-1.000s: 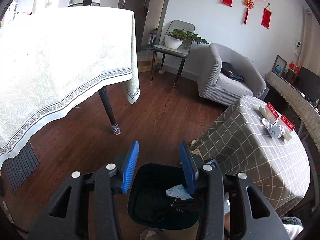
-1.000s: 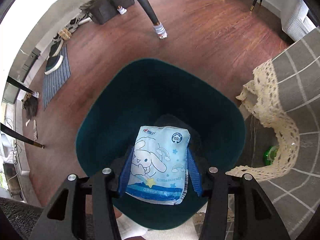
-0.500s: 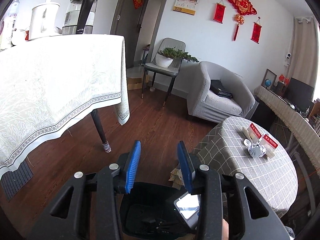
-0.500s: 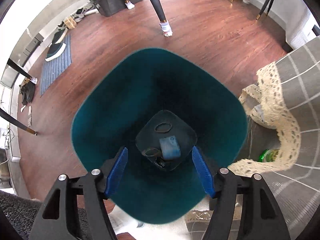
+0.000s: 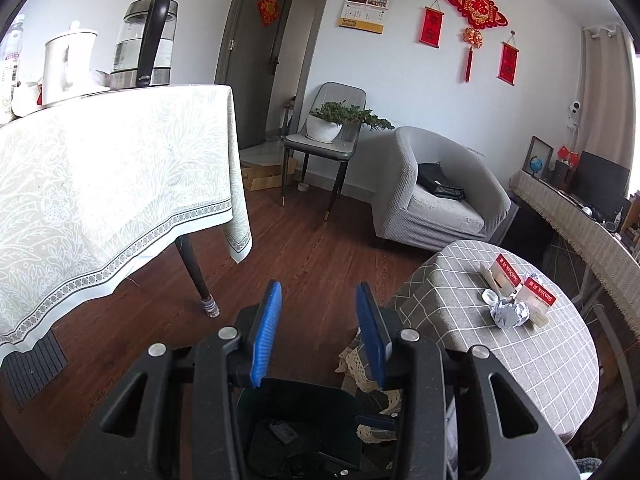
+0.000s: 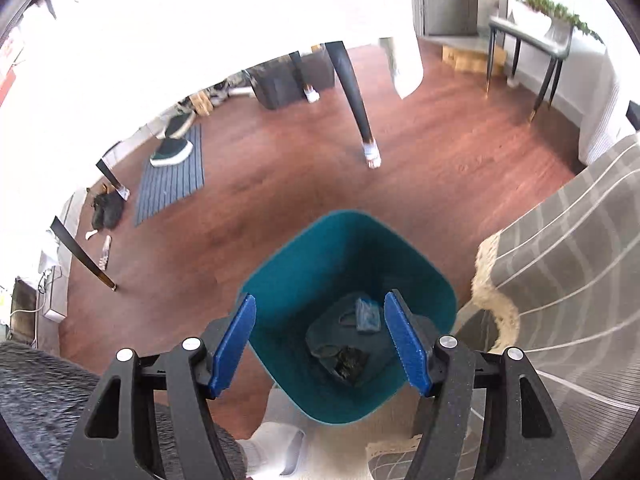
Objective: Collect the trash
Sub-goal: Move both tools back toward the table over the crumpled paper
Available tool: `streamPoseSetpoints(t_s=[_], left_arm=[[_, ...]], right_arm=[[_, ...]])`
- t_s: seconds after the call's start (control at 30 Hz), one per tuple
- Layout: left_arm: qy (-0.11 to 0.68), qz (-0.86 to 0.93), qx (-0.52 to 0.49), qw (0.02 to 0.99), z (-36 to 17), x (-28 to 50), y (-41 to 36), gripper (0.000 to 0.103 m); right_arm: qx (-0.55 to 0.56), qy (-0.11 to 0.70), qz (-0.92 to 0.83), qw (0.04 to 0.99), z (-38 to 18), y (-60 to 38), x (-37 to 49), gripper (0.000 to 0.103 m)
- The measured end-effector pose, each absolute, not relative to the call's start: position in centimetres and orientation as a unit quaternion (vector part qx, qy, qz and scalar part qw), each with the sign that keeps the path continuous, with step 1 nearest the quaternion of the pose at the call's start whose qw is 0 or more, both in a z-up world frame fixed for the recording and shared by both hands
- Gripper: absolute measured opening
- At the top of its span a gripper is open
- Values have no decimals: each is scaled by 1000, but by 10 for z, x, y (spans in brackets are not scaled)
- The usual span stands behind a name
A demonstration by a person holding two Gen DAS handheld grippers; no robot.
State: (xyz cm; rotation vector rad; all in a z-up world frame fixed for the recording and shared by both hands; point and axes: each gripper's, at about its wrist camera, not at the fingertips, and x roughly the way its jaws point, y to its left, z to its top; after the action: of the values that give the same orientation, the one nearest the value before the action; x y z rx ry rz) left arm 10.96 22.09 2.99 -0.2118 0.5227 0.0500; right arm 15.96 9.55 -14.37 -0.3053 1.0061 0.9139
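The teal trash bin [image 6: 320, 256] stands on the wood floor beside the round table. A pale blue packet [image 6: 367, 314] and dark scraps [image 6: 345, 360] lie at its bottom. Above the bin's mouth hangs my right gripper [image 6: 320, 296], open, with nothing between its blue pads. My left gripper [image 5: 319, 286] is open too and holds nothing; it looks out over the room, with the bin [image 5: 296, 400] low behind its fingers. A crumpled silver-grey ball [image 5: 510, 312] lies on the round table [image 5: 500, 364] next to two red-and-white boxes [image 5: 506, 276].
A large table with a pale cloth [image 5: 100, 184] stands left, its dark leg [image 5: 196, 272] near the bin. A kettle [image 5: 144, 44] sits on it. A grey armchair [image 5: 440, 196] and a chair with a plant [image 5: 324, 136] stand behind. A person's white sock [image 6: 276, 448] is by the bin.
My right gripper let go of the blue-and-white packet, which dropped into the bin, then rose and tipped up. My left gripper lifted, so the bin sank in its view.
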Motion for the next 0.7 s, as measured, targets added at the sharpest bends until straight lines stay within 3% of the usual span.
streamPoseSetpoints(t_s=[0.23, 0.4, 0.7], left_arm=[[248, 3, -107, 963, 34, 120, 194, 45], [238, -10, -107, 965, 40, 127, 173, 55], [251, -55, -93, 962, 20, 150, 124, 63]], right_arm=[[-115, 413, 422, 799, -91, 69, 160, 68], [-90, 383, 392, 831, -65, 26, 171, 68], [-48, 352, 332, 874, -30, -63, 198, 68]])
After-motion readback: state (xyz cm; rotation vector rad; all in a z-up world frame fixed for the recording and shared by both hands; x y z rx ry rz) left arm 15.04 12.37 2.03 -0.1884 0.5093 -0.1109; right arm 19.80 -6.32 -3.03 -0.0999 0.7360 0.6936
